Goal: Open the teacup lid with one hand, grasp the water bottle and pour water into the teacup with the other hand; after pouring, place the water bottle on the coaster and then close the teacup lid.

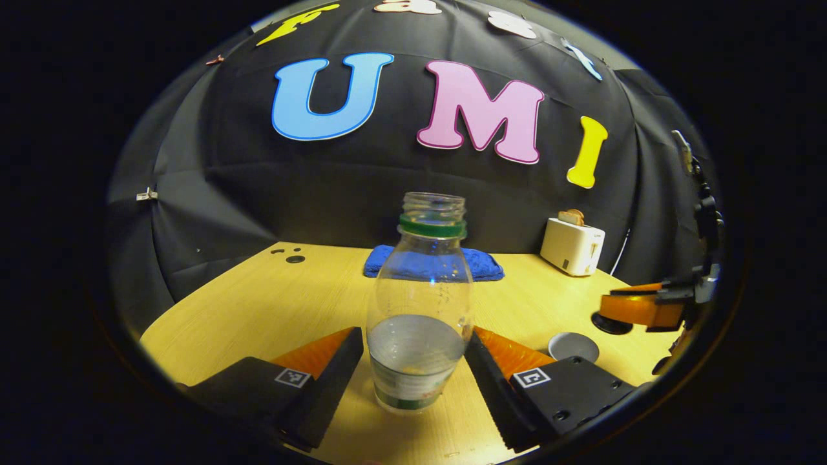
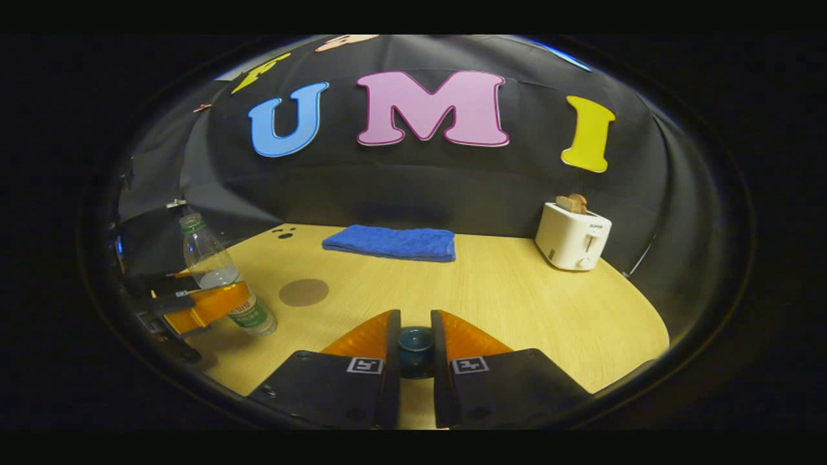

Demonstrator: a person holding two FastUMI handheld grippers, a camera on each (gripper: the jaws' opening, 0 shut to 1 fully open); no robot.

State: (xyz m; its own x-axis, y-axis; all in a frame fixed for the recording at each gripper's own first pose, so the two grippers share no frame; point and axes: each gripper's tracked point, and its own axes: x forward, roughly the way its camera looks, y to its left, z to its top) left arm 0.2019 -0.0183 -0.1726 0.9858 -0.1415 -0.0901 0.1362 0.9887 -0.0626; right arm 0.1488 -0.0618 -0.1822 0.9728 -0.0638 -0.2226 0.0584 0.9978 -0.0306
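We see the left tool point(image 1: 417, 361) spread wide around the water bottle point(image 1: 418, 310), its fingers near but not clearly touching the sides; the bottle stands upright and uncapped on the desk point(image 1: 271, 303), partly filled, close to the near edge; the right tool point(image 2: 415, 352) is clenched on the teacup lid point(image 2: 415, 341), a small dark knob pinched between its fingers; we cannot make out the teacup itself; a round coaster point(image 2: 303, 292) lies just beside the bottle; a blue towel point(image 2: 389, 243) sits along the far edge, and a white toaster point(image 2: 573, 236) near the far right corner.

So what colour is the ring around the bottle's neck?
Green; the ring on the bottle shows best in the left gripper view.
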